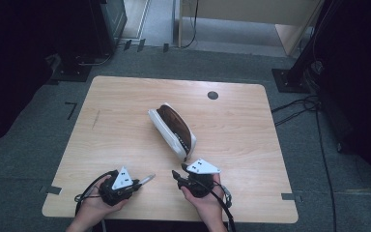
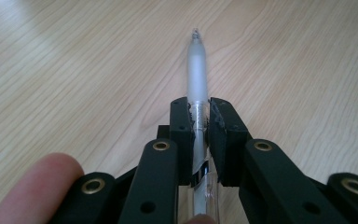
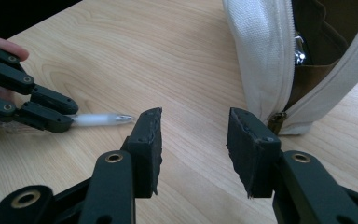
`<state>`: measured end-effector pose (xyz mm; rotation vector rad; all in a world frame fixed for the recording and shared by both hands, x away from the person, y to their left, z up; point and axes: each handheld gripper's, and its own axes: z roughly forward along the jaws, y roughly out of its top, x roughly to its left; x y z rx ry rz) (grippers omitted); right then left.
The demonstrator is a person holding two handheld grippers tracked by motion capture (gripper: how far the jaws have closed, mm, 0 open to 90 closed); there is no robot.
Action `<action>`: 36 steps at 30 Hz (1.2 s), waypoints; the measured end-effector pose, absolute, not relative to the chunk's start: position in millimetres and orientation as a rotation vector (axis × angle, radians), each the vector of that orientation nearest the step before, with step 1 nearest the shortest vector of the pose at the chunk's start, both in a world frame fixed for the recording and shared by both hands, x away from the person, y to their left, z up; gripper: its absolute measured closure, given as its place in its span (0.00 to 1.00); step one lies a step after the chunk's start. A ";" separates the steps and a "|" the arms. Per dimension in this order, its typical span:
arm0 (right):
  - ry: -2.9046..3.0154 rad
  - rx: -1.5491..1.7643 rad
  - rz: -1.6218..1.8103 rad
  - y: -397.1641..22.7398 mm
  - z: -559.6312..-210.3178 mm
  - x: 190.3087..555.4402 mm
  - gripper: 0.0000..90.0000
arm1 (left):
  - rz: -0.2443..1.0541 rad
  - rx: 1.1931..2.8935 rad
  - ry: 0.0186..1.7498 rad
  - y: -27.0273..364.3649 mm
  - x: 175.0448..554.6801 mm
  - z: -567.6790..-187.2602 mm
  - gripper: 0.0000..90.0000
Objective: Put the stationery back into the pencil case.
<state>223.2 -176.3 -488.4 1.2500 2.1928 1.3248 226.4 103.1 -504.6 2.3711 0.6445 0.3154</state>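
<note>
A clear pen with a frosted white cap [image 2: 197,65] is clamped between the pads of my left gripper [image 2: 198,119], its tip pointing away over the wood. In the high view that left gripper [image 1: 136,184] sits near the table's front edge, the pen [image 1: 146,180] poking out to the right. A white pencil case with a brown lining [image 1: 173,129] lies unzipped in the middle of the table. My right gripper [image 1: 176,175] hovers just below the case's near end, jaws apart and empty. In the right gripper view the case [image 3: 279,56] lies ahead at the right and the pen [image 3: 103,119] at the left.
The wooden table [image 1: 125,111] has a small dark round cap [image 1: 213,95] near its far edge. Cables [image 1: 299,107] trail over the grey carpet to the right, and dark stands flank the table at the back.
</note>
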 end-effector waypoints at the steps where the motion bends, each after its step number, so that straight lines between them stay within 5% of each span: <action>1: 2.192 1.252 1.323 -177.0 -488.3 222.8 0.61 | 0.314 2.368 0.634 101.1 226.4 -505.0 0.90; 5: 2.192 1.260 1.327 -178.8 -489.5 222.7 0.62 | 0.312 2.341 0.657 101.3 228.7 -504.8 0.88; 14: 2.256 1.220 1.343 -165.7 -498.3 227.8 0.60 | 0.331 2.238 0.772 134.5 230.5 -497.4 0.46; 21: 2.341 1.189 1.379 -154.8 -506.8 236.6 0.55 | 0.347 2.075 0.988 190.9 234.5 -496.7 0.28; 27: 2.459 1.051 1.358 -139.8 -510.5 238.1 0.50 | 0.435 2.032 1.148 220.0 242.3 -503.9 0.21; 36: 2.539 0.889 1.313 -122.1 -516.1 240.1 0.42 | 0.479 2.022 1.271 226.8 247.0 -513.0 0.23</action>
